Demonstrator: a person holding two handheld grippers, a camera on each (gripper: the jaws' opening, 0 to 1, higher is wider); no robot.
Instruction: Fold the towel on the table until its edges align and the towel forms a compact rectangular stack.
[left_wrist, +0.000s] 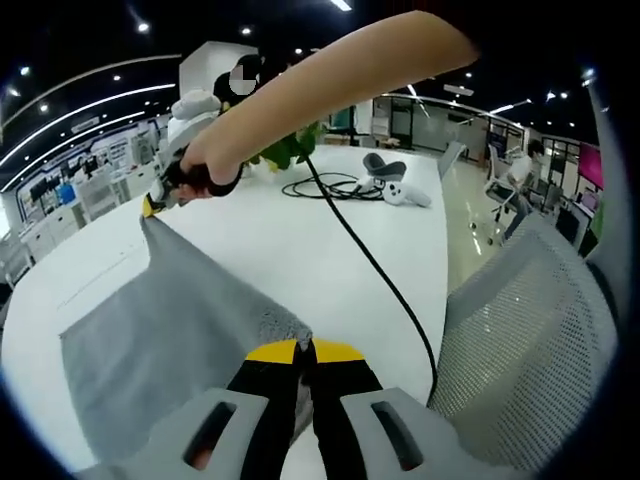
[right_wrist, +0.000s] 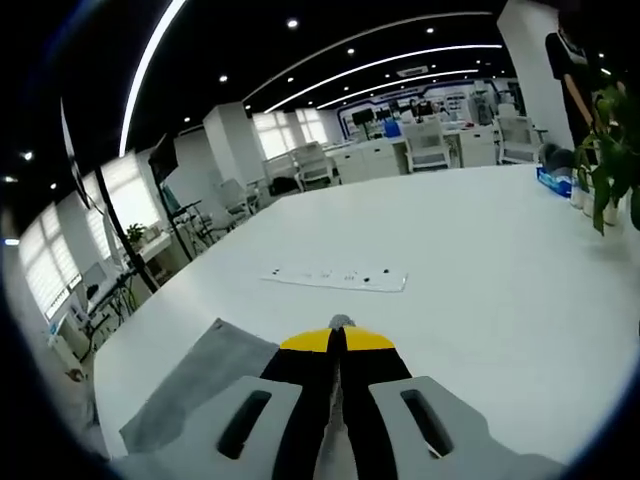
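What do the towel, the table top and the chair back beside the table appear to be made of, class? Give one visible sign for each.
Towel: grey woven cloth, matte; it sags in soft folds between the grippers. Table: smooth white surface, probably laminate; faint sheen, no grain. Chair back: light grey mesh, seemingly synthetic; a regular pattern of holes shows.

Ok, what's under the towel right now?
The gray towel lies on the white table, with both corners pinched in the left tongs and right tongs. Anything beneath the cloth is covered.
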